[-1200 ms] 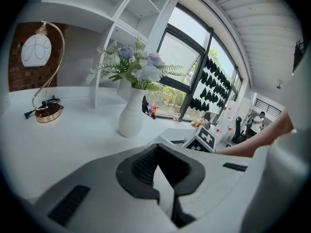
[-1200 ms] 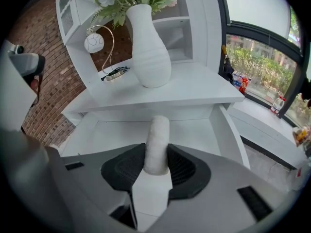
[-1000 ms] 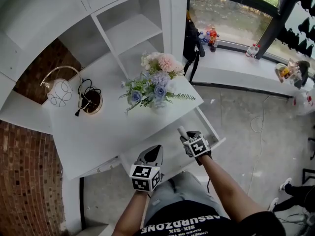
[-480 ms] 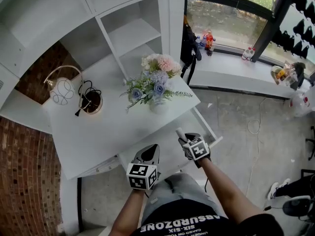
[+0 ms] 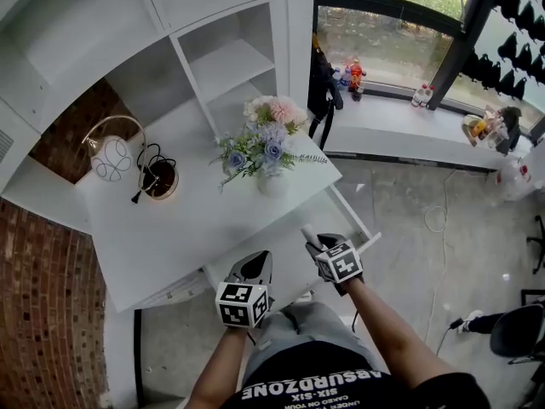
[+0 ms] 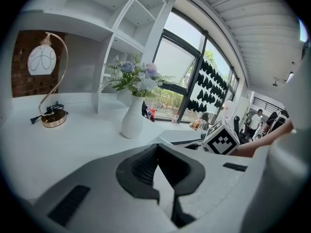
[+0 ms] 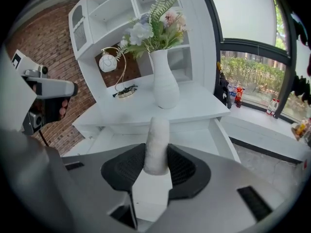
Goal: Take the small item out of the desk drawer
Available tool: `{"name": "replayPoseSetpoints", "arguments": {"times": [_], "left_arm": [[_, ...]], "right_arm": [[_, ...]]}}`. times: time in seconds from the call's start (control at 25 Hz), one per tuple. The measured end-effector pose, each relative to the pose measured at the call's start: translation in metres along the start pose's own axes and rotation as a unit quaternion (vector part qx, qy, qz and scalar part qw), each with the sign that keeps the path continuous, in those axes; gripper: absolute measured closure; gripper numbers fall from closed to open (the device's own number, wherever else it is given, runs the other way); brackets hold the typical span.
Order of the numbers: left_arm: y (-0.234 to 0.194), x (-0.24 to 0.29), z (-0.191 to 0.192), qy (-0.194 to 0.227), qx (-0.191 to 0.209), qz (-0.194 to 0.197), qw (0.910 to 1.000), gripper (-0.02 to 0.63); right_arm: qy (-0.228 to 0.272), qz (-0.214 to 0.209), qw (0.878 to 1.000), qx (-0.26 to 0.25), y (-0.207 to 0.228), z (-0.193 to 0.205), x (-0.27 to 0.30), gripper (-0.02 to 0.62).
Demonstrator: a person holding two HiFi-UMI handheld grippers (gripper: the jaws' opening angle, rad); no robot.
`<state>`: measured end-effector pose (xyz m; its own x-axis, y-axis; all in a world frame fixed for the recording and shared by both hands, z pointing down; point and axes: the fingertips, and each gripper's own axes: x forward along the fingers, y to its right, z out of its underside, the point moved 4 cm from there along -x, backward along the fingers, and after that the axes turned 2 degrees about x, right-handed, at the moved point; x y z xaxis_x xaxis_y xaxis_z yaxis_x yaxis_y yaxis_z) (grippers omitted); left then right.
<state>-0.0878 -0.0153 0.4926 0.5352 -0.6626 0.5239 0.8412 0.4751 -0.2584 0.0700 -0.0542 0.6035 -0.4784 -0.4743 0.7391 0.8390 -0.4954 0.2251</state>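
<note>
Roll [image 7: 157,144] held over drawer [image 5: 349,214] by right gripper [image 5: 318,245]

The right gripper's jaws stand part open, clamped on the short white roll, perhaps cloth, whose end pokes out past their tips. It hangs over the right part of the open drawer. The left gripper [image 5: 258,262] sits just left of it at the drawer's near edge, jaws tip to tip and empty. Far on the desk [image 5: 170,228] stand a vase [image 5: 272,183] and, further left, a lamp [image 5: 111,156].

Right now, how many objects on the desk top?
2: lamp at the left, flower vase at the right. Nothing else shows; the bouquet could hide something small.
</note>
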Motion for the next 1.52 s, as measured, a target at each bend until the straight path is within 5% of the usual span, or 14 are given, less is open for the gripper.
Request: {"name": "replayPoseSetpoints", "arguments": {"times": [1.0, 1.52], "left_arm": [[0.021, -0.021, 0.003, 0.014, 0.009, 0.018, 0.9997, 0.6], [0.042, -0.031, -0.008, 0.035, 0.024, 0.037, 0.9985, 0.6]], "right_arm": [[0.096, -0.009, 0.994, 0.049, -0.05, -0.018, -0.081, 0.457], [0.155, -0.005, 0.987, 0.035, -0.077, -0.038, -0.123, 0.457]]}}
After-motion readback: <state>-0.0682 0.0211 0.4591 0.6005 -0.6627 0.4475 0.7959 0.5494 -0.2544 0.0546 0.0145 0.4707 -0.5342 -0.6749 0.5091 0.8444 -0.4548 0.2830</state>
